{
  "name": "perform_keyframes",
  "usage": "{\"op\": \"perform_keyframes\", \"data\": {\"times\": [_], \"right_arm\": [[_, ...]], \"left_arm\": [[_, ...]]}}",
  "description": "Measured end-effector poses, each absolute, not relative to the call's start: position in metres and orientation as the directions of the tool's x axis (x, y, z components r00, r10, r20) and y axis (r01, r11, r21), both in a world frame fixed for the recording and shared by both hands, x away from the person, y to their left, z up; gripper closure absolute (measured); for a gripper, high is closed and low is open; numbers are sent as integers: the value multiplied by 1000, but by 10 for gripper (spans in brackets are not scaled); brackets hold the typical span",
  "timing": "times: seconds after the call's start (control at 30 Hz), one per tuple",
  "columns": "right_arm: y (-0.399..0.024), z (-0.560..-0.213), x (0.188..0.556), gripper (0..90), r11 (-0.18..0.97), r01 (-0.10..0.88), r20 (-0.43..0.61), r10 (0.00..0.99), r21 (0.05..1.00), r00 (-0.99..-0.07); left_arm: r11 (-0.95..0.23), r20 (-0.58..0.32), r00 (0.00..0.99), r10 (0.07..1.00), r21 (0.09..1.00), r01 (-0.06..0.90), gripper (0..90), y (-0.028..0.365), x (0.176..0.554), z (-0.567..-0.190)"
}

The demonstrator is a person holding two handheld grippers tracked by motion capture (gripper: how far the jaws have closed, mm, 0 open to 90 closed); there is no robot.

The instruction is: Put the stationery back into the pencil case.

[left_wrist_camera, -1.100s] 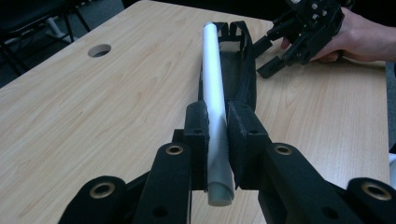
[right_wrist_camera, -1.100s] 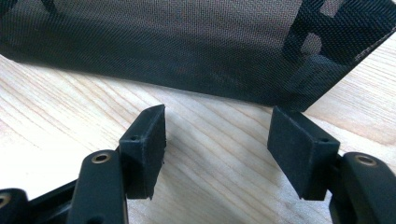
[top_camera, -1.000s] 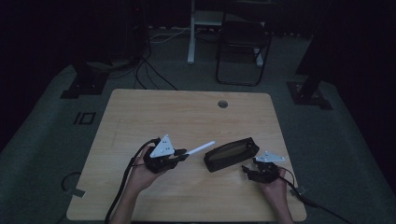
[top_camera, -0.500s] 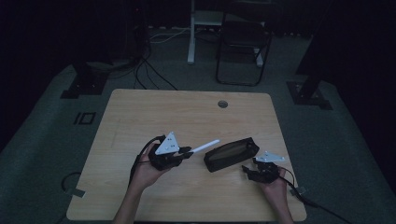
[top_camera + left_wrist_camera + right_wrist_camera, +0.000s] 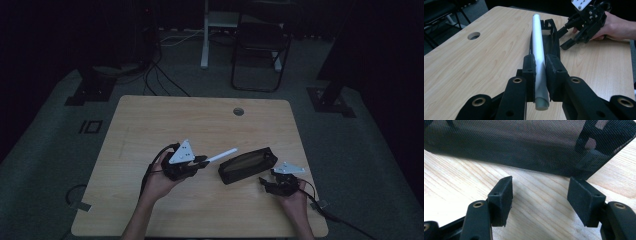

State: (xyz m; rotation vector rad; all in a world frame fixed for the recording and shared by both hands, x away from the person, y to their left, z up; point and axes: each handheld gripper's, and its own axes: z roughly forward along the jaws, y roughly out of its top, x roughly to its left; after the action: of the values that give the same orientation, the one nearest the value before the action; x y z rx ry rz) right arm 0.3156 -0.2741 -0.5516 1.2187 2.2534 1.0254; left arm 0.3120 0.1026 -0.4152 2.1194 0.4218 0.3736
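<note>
My left tongs (image 5: 539, 75), clamping the white tube (image 5: 537, 47), have edged toward the mesh pouch (image 5: 247, 165), probably for insertion; right tongs (image 5: 541, 195) wait open.

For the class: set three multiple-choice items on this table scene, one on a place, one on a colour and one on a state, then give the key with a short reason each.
1. Where does the black mesh pouch lie?
A. between the two grippers
B. on the floor
C. on the chair

2. What colour is the tube?
A. red
B. white
C. green

3. How do the right gripper jaws stand?
A. clamped on the pouch
B. clamped on the tube
C. apart, holding nothing

Key: A, the pouch rests on the table between them; B, the left gripper grips a white tube; C, bare wood shows between its pads.
</note>
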Motion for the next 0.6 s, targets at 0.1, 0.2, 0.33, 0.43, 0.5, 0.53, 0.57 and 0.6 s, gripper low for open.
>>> {"op": "perform_keyframes", "data": {"times": [0.1, 0.2, 0.33, 0.43, 0.5, 0.53, 0.57, 0.6], "right_arm": [[-274, -552, 316, 367, 358, 556, 12, 834, 750, -552], [-274, -552, 316, 367, 357, 557, 12, 834, 750, -552], [-274, -552, 316, 367, 357, 557, 12, 834, 750, -552], [-274, -552, 316, 367, 358, 557, 12, 834, 750, -552], [-274, -552, 316, 367, 358, 557, 12, 834, 750, -552], [-274, -552, 316, 367, 358, 557, 12, 834, 750, -552], [-274, -552, 316, 367, 358, 557, 12, 833, 749, -552], [-274, -552, 316, 367, 358, 557, 12, 833, 750, -552]], "left_arm": [[-526, 106, 896, 431, 837, 153, 790, 101, 313, -415], [-528, 104, 896, 432, 835, 157, 790, 99, 314, -414], [-530, 103, 896, 431, 833, 159, 790, 97, 316, -415], [-528, 103, 895, 433, 834, 159, 790, 96, 316, -415], [-527, 104, 895, 434, 835, 158, 791, 95, 317, -415], [-525, 105, 895, 434, 836, 156, 791, 95, 317, -415], [-524, 105, 894, 435, 837, 157, 791, 94, 317, -414], [-523, 103, 894, 436, 838, 158, 791, 94, 317, -414]]}}
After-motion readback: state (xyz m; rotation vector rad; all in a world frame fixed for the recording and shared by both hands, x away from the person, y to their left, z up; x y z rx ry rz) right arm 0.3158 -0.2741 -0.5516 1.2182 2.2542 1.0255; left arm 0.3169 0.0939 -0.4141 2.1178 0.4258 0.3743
